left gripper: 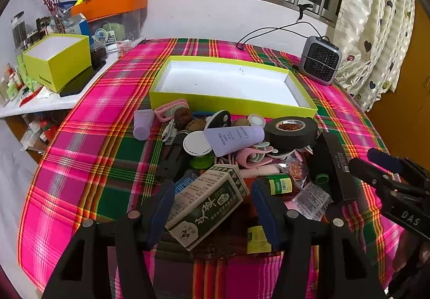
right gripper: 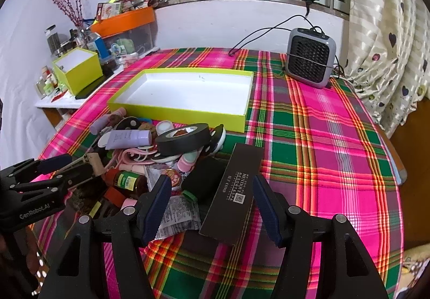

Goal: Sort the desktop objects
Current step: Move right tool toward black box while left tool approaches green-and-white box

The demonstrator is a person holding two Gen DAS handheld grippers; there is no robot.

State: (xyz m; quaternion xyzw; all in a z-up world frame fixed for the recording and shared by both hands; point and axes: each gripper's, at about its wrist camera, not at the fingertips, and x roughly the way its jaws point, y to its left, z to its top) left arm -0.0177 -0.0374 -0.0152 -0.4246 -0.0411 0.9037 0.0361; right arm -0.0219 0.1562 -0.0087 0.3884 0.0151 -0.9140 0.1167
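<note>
A pile of small desktop objects lies on the plaid tablecloth in front of an empty yellow-green tray. My left gripper is open, and a green-and-beige carton lies between its fingers with a gap on each side. My right gripper is open too, over a long dark-brown comb box that rests on the cloth. The pile holds a black tape roll, a purple tube and a small brown bottle.
A small grey heater with its cable stands at the table's back right. On the cluttered side shelf to the left are a deep yellow-green box and an orange-lidded bin. Curtains hang on the right.
</note>
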